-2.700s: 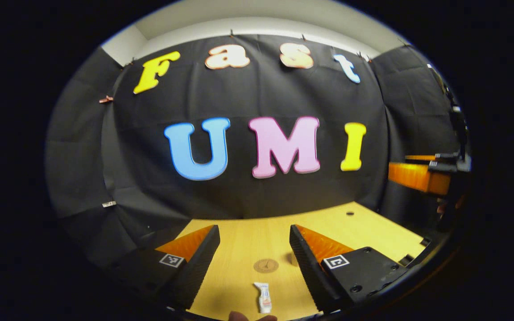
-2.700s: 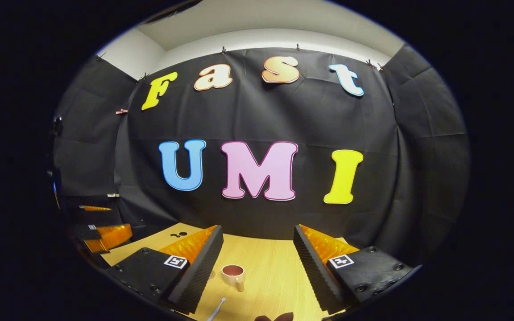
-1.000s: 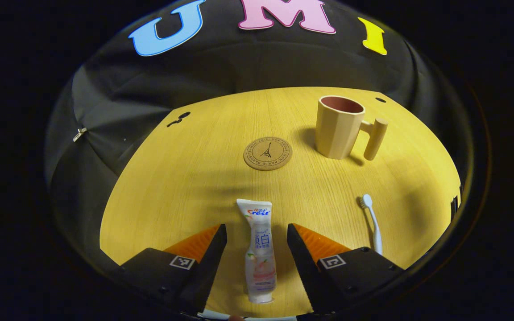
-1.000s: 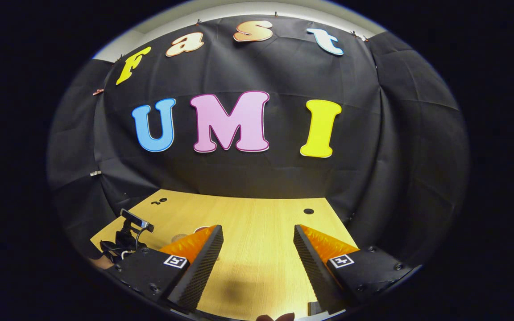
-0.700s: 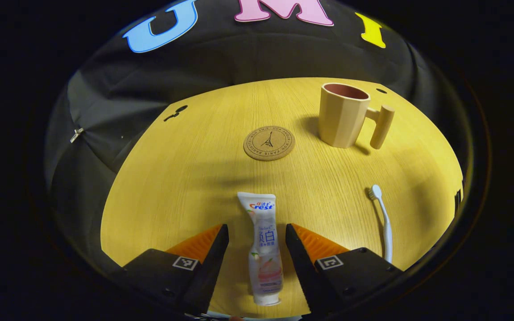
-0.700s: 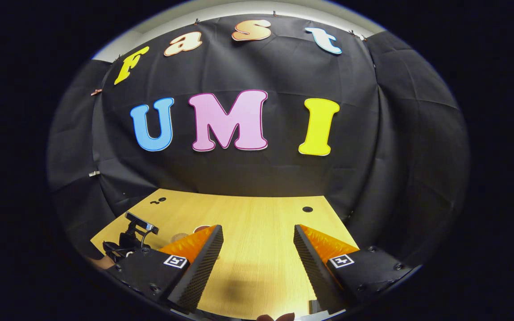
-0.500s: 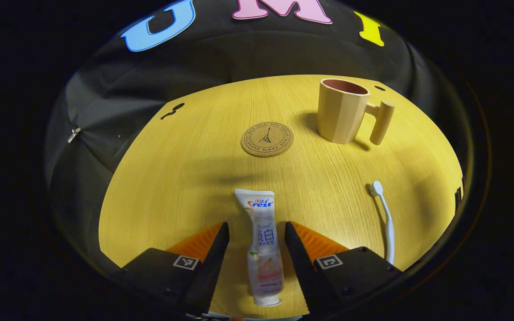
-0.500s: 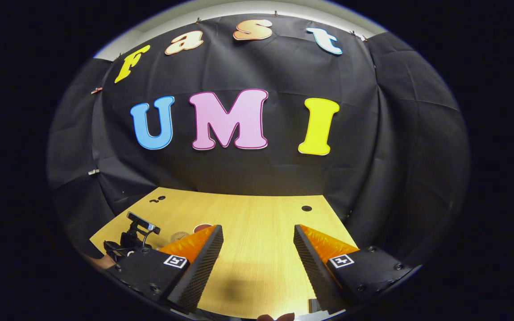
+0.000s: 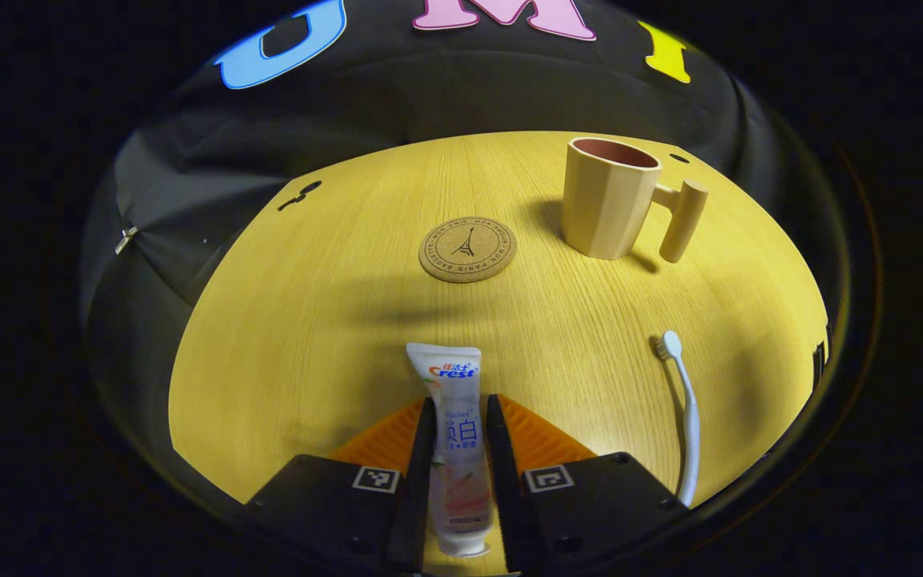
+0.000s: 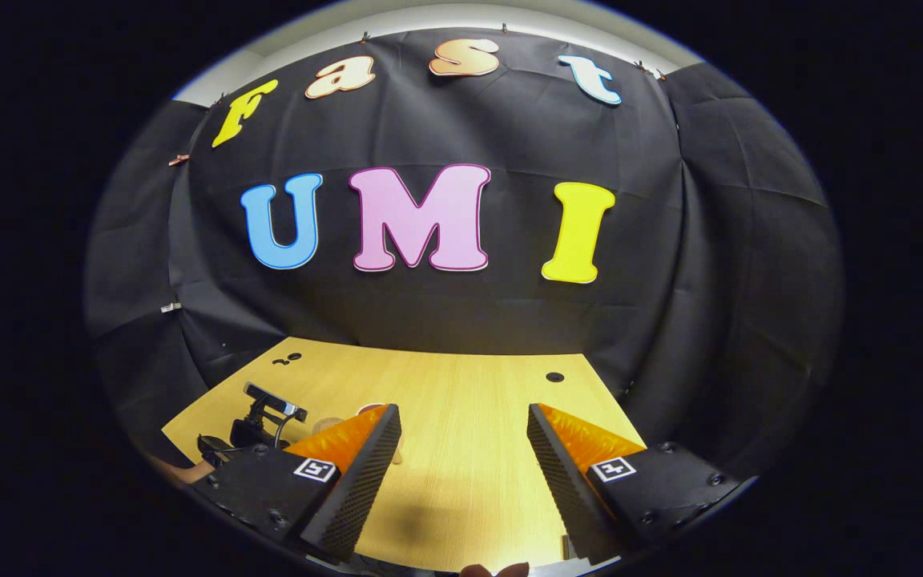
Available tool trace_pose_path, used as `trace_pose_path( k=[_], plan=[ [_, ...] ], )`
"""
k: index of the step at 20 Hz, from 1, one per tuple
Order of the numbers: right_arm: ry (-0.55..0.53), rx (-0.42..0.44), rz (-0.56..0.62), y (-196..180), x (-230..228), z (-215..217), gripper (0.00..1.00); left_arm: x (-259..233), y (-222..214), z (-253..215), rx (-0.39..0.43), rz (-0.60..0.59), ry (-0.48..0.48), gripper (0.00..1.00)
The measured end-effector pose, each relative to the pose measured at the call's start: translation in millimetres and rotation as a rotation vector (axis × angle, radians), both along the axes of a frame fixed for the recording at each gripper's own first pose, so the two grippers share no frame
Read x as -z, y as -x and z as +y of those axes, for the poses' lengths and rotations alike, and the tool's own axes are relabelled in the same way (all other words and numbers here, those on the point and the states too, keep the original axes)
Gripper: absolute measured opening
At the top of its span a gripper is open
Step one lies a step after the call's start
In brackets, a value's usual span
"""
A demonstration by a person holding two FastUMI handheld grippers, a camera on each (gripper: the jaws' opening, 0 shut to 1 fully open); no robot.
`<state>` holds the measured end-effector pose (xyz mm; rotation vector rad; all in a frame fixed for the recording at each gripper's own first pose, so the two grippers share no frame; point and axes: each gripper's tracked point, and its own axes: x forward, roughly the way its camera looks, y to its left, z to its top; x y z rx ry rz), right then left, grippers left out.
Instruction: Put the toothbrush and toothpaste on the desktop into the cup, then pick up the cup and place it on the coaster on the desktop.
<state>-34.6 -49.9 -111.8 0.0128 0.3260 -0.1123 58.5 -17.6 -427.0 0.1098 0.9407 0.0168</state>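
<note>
A white toothpaste tube point(image 9: 453, 377) lies flat on the yellow wooden table point(image 9: 309, 320), cap end toward the camera. My left gripper point(image 9: 460, 405) is shut on the tube's middle, one finger pressing each side. A white toothbrush point(image 9: 684, 401) lies to the right, bristle end pointing away. A beige cup point(image 9: 606, 200) with a stick handle on its right stands upright at the far right. The round cork coaster point(image 9: 467, 249) lies left of the cup. My right gripper point(image 10: 463, 417) hovers open over bare table, nothing between its fingers.
In the right gripper view, the top of the other gripper point(image 10: 265, 417) sits low at the left, and the table has a small round hole point(image 10: 555, 377) near its far edge. Black cloth walls close the table's far side.
My left gripper tipped down over the table, straddled the toothpaste tube and closed its fingers onto it. The right gripper has barely moved and stays open.
</note>
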Motion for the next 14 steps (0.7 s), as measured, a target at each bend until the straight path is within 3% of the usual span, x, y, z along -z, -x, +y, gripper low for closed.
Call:
trace_pose_path(
  k=[7, 11, 14],
  plan=[
    [-0.006, 0.021, -0.014, 7.5, -4.2, 8.2, 0.98, 0.0, -3.0, -2.6, 0.02, 0.011, 0.082, 0.29],
    [-0.001, 0.03, -0.027, 11.3, -9.1, 11.8, 0.98, -3.2, -3.3, -2.4, 0.071, 0.014, 0.114, 0.22],
    [0.001, 0.032, -0.019, 14.7, -6.3, 16.3, 0.98, -14.3, 0.4, 1.1, 0.047, -0.004, 0.179, 0.19]
  ],
)
